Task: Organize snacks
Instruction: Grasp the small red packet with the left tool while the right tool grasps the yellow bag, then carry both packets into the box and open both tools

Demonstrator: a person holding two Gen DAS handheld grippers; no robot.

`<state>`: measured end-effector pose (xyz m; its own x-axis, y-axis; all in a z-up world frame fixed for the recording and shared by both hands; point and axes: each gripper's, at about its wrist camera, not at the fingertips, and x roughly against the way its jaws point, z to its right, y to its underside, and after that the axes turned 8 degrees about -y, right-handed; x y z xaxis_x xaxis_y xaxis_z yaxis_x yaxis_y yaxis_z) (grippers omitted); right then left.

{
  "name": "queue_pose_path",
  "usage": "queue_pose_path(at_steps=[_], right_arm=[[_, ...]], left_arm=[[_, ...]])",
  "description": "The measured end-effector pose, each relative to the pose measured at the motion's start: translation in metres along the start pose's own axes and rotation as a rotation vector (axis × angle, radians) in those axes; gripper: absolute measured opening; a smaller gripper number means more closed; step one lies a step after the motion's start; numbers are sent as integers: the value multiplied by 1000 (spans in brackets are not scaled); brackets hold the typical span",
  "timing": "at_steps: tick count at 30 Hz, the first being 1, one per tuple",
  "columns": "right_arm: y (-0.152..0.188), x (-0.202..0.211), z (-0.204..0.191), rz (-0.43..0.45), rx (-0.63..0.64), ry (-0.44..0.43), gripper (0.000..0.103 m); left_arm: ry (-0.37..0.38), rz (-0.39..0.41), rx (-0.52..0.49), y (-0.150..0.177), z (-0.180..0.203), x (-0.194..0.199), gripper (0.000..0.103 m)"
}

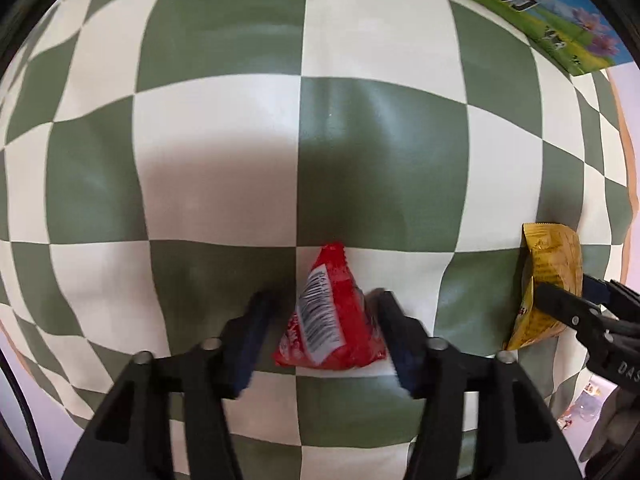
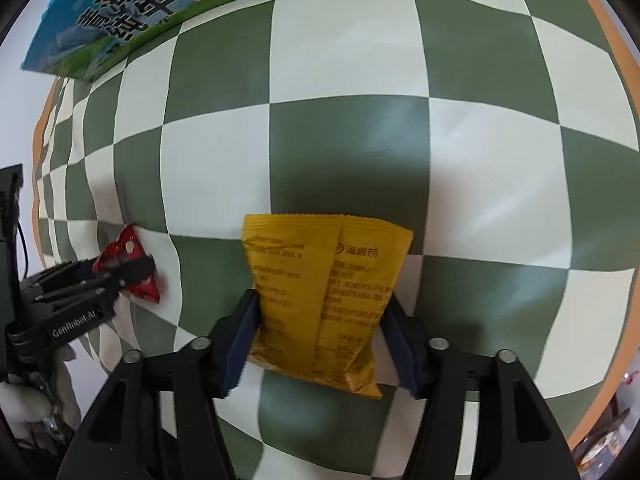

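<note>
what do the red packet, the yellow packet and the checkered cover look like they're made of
Red packet: thin glossy plastic film, judging by its shine, crinkles and crimped end.
Yellow packet: matte-looking film or foil pouch, with a serrated top seal, a centre seam and soft creases.
Checkered cover: probably wipeable vinyl or oilcloth; it shows soft glare streaks and gentle ripples, though coated fabric is possible.

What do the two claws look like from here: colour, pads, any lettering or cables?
Both are matte black plastic with angular, ribbed finger arms, round silver pins at the joints and dark blue pads inside the fingers. The left claw carries white "GenRobot.AI" lettering on its side and a thin black cable behind it, seen from the right wrist view. The right claw shows partial white letters "DAS". Both hands appear to wear light gloves.
</note>
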<state>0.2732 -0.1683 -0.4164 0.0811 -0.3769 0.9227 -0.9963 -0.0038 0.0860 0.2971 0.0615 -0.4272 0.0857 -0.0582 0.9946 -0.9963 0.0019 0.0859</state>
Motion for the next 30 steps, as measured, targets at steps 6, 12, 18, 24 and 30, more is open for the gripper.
queue_pose_path(at_steps=[6,12,18,24,30], right_arm=[[-1,-6,-8,13,2,53,79],[-1,-9,-5,21,-36,67,84],[-4,-7,-5,17,-29,113,88],[-7,-11,-11,33,-36,128,88],[0,-7,-16,52,-29,113,80]], left_arm=[[5,-2,-33,-12,16,-3,66],[-12,-1,-67,-23,38,0,71],[-27,-11,-65,-25,52,4,71],[-43,-8,-72,-21,57,8,47],[-39,0,-70,-14,48,12,41]])
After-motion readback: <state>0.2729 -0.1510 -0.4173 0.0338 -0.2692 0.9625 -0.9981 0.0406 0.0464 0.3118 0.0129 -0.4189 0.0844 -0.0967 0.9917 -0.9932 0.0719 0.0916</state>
